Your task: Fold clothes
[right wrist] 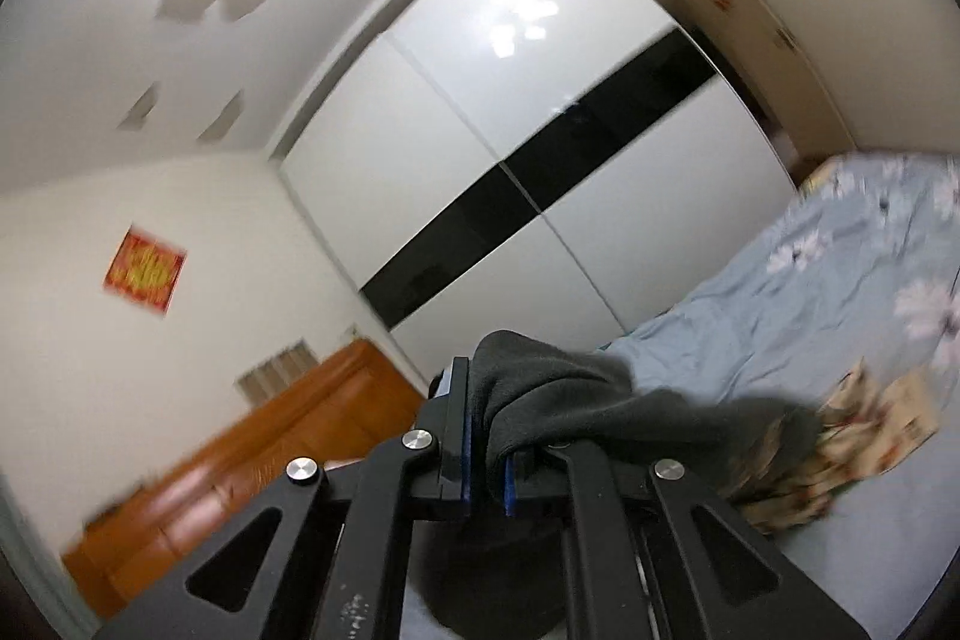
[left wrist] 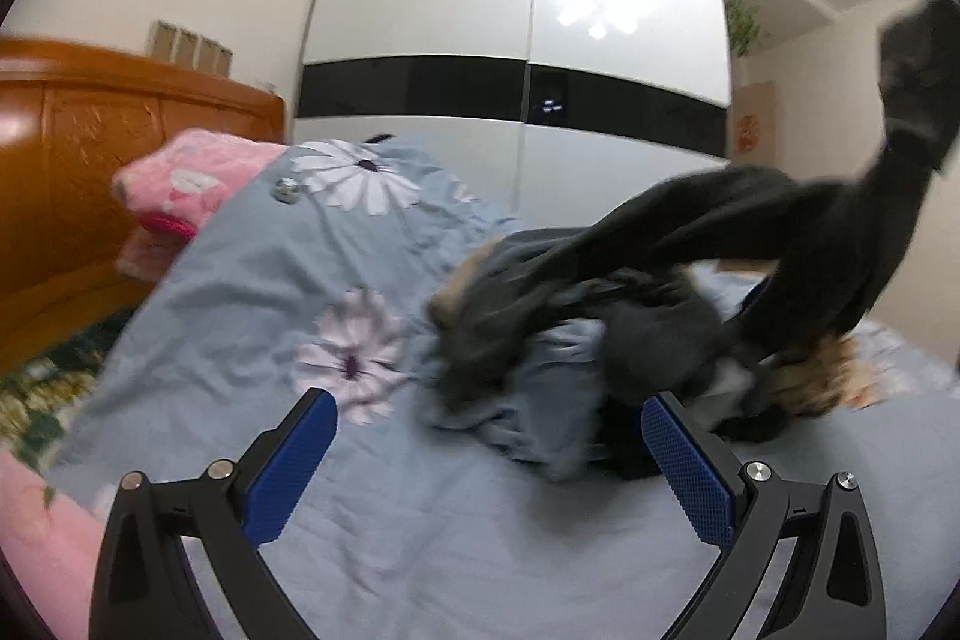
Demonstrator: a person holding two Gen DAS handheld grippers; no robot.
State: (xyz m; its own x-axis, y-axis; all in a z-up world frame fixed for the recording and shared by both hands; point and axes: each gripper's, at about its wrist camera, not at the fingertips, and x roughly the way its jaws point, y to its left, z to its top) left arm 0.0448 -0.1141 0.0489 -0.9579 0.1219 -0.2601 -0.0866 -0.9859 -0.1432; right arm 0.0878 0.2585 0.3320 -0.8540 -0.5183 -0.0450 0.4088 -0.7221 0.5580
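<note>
A heap of clothes (left wrist: 558, 340) lies on the blue flowered bedsheet (left wrist: 252, 292), with dark, grey-blue and beige patterned pieces tangled together. A dark grey garment (left wrist: 750, 220) stretches from the heap up toward the top right, blurred by motion. In the left wrist view my left gripper (left wrist: 489, 460) is open just in front of the heap, with nothing between its blue pads (left wrist: 288, 466). My right gripper (right wrist: 486, 436) is shut on the dark grey garment (right wrist: 576, 400), lifted high over the bed. The beige patterned cloth (right wrist: 864, 430) lies below it.
A white wardrobe (left wrist: 510, 16) with a black band stands beyond the bed. A wooden headboard (left wrist: 120, 136) and a pink pillow (left wrist: 186, 178) are at the left. Bare blue sheet spreads in front of the heap and to its left.
</note>
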